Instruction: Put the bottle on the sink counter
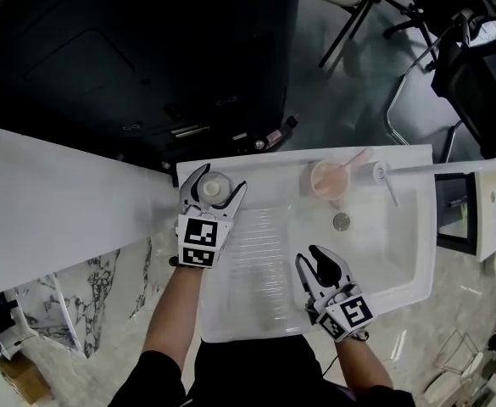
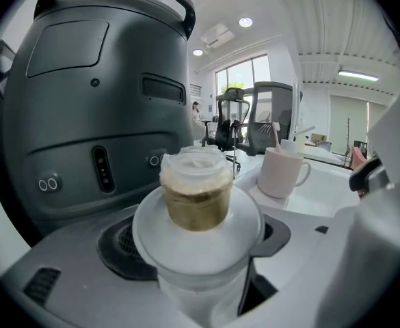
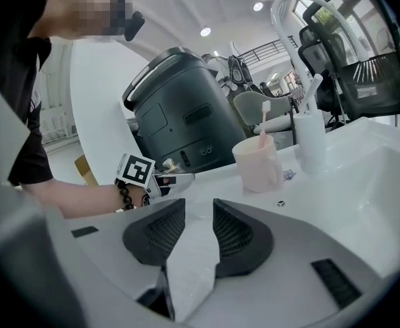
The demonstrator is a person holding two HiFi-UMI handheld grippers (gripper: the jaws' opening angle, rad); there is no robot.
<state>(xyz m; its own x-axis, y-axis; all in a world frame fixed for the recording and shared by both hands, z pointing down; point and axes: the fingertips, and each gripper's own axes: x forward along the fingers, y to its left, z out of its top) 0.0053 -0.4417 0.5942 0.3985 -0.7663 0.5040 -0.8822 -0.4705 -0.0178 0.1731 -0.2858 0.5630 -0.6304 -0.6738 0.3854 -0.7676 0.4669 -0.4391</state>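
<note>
A: Left gripper (image 1: pixel 220 185)?
B: Clamped round the white bottle (image 2: pixel 197 207) with the clear cap, at the sink counter's (image 1: pixel 264 166) back left corner. Touching it or not, I can't tell.
A: Right gripper (image 3: pixel 198 214)?
B: Jaws a little apart, nothing between them, over the basin's (image 1: pixel 383 244) front.

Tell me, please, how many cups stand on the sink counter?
2: a pink cup at the counter's back edge, and a white cup just right of it. I left out the bottle held in the left claw; none seems hidden.
</note>
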